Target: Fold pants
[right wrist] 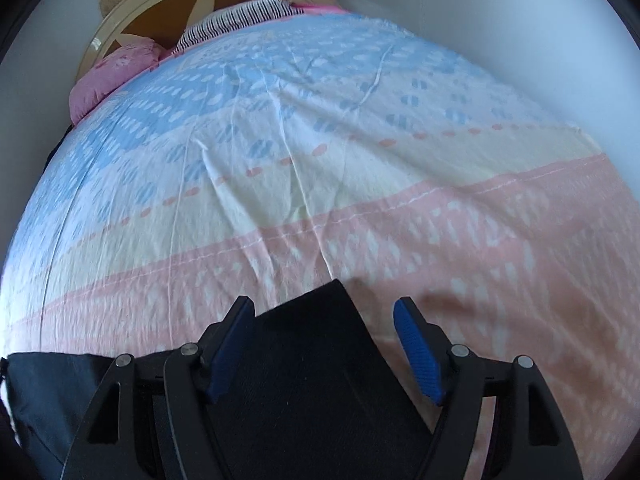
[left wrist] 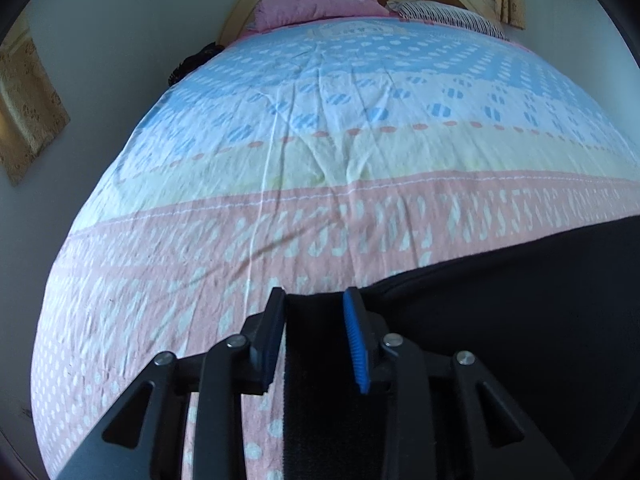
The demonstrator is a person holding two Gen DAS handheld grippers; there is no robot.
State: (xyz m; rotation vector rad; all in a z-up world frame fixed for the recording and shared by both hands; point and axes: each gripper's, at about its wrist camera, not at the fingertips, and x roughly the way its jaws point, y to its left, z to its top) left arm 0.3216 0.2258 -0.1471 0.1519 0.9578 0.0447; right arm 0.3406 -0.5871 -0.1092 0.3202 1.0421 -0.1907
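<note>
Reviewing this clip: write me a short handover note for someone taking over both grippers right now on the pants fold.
Left gripper: jaws partly open, a strip of the black pants between the pads; no firm pinch visible.
Right gripper: open wide over a corner of the pants, not gripping.
Pants lie at the near edge of the bed sheet; pink pillow and striped pillow are at the headboard.
Done: pants laid down. How far the fold has got is unclear; grip and continue.

Pants [left wrist: 500, 320]: dark navy, near-black fabric, lying flat at the near edge of the bed; one squared corner [right wrist: 332, 300] reaches onto the pink band.
</note>
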